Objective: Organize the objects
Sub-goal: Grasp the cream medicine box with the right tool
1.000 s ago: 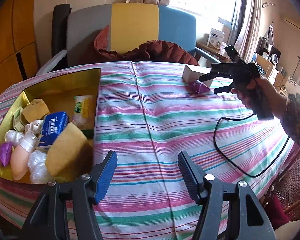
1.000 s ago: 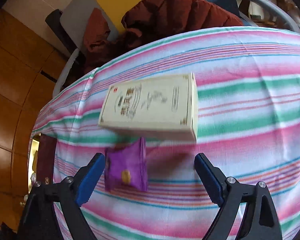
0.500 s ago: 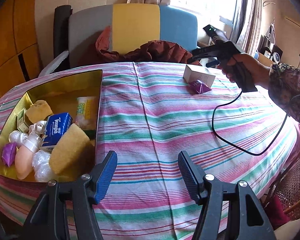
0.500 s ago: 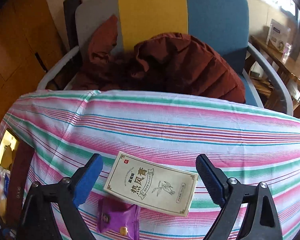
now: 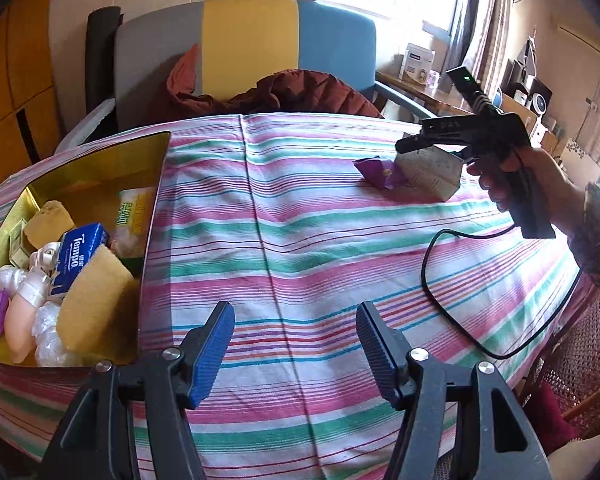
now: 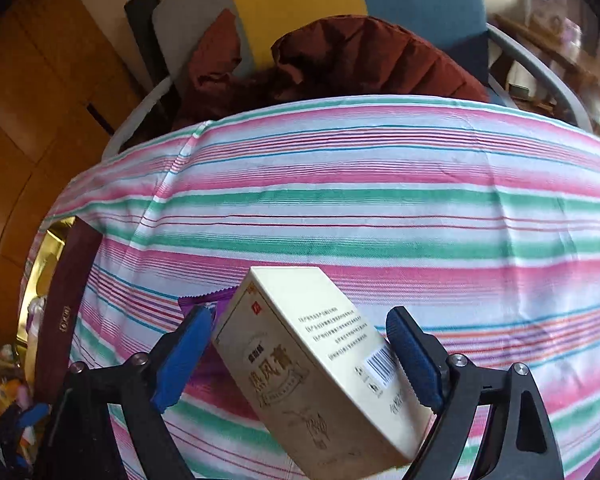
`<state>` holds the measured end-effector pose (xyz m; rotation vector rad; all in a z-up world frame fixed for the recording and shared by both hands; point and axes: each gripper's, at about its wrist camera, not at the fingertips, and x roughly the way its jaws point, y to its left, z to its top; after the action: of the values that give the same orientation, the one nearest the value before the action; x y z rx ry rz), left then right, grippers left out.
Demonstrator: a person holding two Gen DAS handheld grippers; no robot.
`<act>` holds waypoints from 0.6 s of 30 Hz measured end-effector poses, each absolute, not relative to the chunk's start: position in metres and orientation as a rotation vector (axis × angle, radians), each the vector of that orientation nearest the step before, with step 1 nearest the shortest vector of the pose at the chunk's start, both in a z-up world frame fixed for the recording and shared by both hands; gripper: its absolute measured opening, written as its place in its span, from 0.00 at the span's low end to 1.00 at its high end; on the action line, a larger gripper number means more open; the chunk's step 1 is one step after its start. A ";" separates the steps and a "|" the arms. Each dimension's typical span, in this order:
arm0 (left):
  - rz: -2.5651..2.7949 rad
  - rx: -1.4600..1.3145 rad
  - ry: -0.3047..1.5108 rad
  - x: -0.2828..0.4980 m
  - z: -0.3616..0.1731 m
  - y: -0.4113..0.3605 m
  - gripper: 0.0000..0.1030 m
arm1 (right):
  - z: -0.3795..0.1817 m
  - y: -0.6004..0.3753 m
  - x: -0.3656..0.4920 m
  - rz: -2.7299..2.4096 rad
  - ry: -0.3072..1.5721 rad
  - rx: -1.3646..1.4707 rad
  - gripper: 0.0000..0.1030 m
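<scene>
A cream carton box (image 6: 316, 368) with gold print lies tilted between the blue pads of my right gripper (image 6: 300, 354); the jaws stand open around it, and I cannot tell whether they touch it. A purple sachet (image 6: 204, 304) lies on the cloth just behind the box, mostly hidden. In the left wrist view the box (image 5: 432, 170) and the sachet (image 5: 378, 172) sit at the table's far right under the right gripper (image 5: 416, 142). My left gripper (image 5: 296, 344) is open and empty over the near table edge. A gold tin (image 5: 100, 168) at the left holds sponges, a blue tissue pack (image 5: 78, 250) and several small items.
The table wears a pink, green and white striped cloth (image 5: 300, 220). A black cable (image 5: 480, 300) loops over its right side. A chair with a brown jacket (image 5: 284, 92) stands behind the table. A wicker chair (image 5: 580, 344) is at the near right.
The right gripper has come down and forward over the cream box, which now lies between its open jaws. The left gripper has stayed open and nearly still.
</scene>
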<state>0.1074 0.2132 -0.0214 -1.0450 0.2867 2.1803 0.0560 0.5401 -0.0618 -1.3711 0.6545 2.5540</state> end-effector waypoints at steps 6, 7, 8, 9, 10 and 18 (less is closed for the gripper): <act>2.191 -1.064 0.256 0.105 -0.021 0.211 0.62 | -0.054 0.529 0.084 2.575 0.506 -1.310 0.93; 2.191 -1.065 0.251 0.105 -0.020 0.212 0.62 | -0.055 0.526 0.085 2.563 0.440 -1.308 0.93; 2.190 -1.065 0.250 0.105 -0.020 0.212 0.62 | -0.057 0.524 0.085 2.559 0.388 -1.316 0.92; 2.189 -1.061 0.255 0.106 -0.019 0.214 0.62 | -0.059 0.523 0.085 2.557 0.357 -1.333 0.88; 2.187 -1.056 0.262 0.106 -0.018 0.215 0.62 | -0.062 0.524 0.085 2.554 0.348 -1.353 0.85; 2.137 -1.035 0.256 0.095 -0.008 0.246 0.62 | -0.071 0.522 0.114 2.509 0.463 -1.367 0.51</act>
<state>0.0945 0.2462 -0.0083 -1.0347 0.2564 2.1369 0.1138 0.5223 -0.0710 -1.3668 0.4627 2.5093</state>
